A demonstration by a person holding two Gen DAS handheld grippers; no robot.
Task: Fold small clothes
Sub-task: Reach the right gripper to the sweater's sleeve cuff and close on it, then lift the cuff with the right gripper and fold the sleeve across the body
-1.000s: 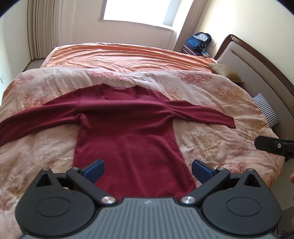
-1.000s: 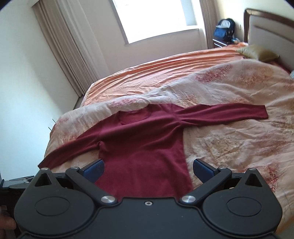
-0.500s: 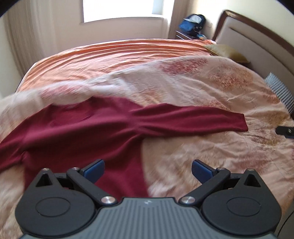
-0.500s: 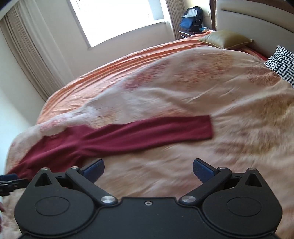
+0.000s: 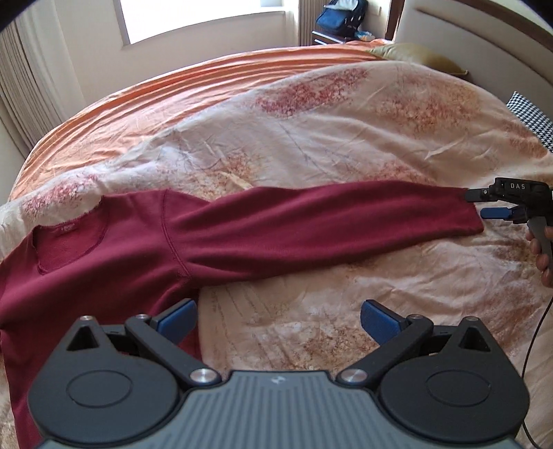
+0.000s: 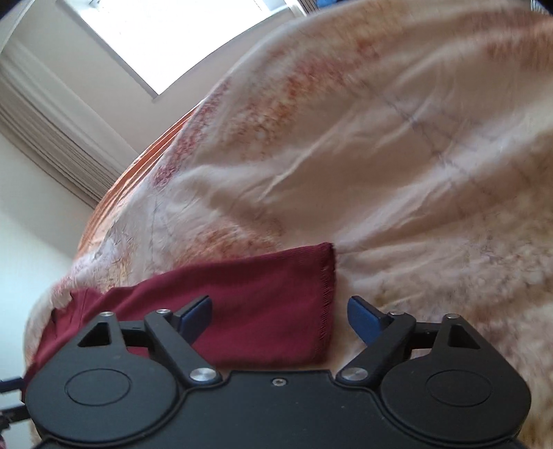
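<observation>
a wide bed [image 5: 311, 145] spread with a pale floral quilt over an orange sheet [image 5: 193, 86] fills the room, with one bright window [image 5: 207, 17], pleated curtains [image 5: 24, 86], a padded headboard [image 5: 484, 45], one gold pillow [image 5: 414, 57], one checked pillow [image 5: 532, 114] and one blue bag [image 5: 342, 17] on a stand at the far end. one dark red sweater [image 5: 114, 255] lies flat on the quilt, its single visible sleeve [image 5: 328, 224] stretched out toward the headboard side. the left gripper [image 5: 276, 319] hangs released with wide jaws just above the sweater's side edge, gripping nothing, while the right gripper [image 6: 280, 316], its jaws just narrowed yet apart, straddles the sleeve's cuff [image 6: 311, 304] without pinching it.
</observation>
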